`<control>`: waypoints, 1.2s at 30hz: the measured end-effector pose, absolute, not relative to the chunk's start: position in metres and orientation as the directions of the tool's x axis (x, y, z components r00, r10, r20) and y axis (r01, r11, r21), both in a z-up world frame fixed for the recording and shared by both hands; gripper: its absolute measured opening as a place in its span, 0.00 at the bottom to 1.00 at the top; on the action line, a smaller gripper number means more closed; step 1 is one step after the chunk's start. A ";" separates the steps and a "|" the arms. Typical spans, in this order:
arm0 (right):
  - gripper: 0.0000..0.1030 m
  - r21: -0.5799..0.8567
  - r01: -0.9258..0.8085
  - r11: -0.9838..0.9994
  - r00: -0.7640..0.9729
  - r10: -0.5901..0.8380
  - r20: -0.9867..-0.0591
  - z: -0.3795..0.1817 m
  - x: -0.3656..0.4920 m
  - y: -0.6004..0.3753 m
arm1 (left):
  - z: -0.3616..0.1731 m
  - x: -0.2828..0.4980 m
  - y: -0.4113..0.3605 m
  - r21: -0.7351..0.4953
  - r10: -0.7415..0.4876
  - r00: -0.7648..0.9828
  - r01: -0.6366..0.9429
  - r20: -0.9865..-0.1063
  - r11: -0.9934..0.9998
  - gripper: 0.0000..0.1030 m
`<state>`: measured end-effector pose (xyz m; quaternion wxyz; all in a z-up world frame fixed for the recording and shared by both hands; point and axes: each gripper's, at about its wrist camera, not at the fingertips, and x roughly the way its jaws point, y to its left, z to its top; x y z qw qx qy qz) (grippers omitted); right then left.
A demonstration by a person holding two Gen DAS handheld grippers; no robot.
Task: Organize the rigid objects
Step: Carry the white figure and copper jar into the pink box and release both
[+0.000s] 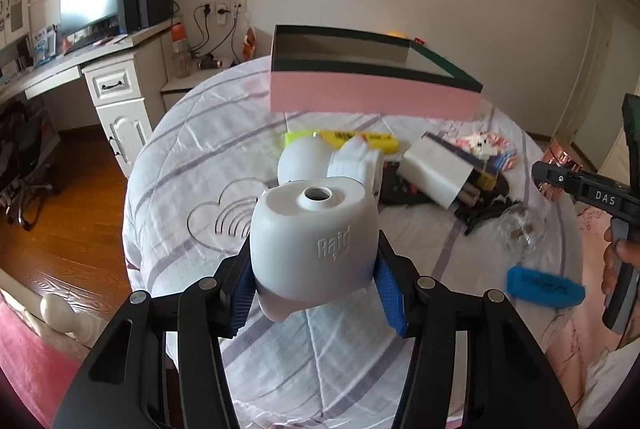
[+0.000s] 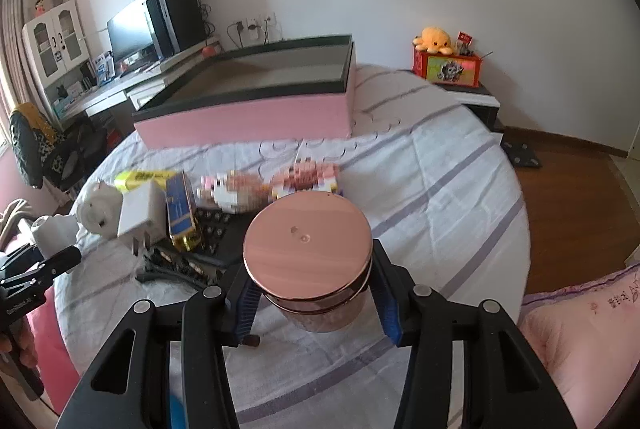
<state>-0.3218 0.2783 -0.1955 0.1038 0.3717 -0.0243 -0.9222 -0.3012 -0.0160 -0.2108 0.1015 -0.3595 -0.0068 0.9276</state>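
Both claws pinch: left (image 1: 314,285) Raid unit (image 1: 314,241), right (image 2: 316,293) copper-lidded jar (image 2: 308,249), base hidden.

"Raid" on white dispenser (image 1: 314,241); "DAS", seemingly, on right gripper (image 1: 538,171)

A white Raid diffuser (image 1: 314,241) is sitting between blue pads (image 1: 386,279). The jar's lid (image 2: 306,251) is gleaming rose-gold. The box (image 1: 372,97) is showing pink walls under a dark green rim. The bedsheet (image 1: 192,165) is looking white with lilac stripes, and a blurred blue object (image 1: 544,287), possibly a highlighter, is lying there.
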 end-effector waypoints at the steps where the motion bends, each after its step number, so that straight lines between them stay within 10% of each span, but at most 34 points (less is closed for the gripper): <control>1: 0.49 0.117 0.176 -0.977 -0.707 -0.208 -0.676 -0.191 -0.322 0.278 | -0.207 -0.302 -0.015 -0.081 0.194 -0.725 -0.188 -0.661 -0.979 0.52; 15: 0.49 0.058 0.279 -0.958 -0.742 -0.254 -0.620 -0.127 -0.380 0.246 | -0.130 -0.384 0.021 -0.019 0.230 -0.780 -0.270 -0.582 -0.963 0.52; 36: 0.49 0.049 0.290 -0.956 -0.538 -0.205 -0.817 -0.203 -0.541 0.189 | -0.186 -0.569 0.063 0.007 0.125 -0.582 -0.218 -0.804 -0.976 0.52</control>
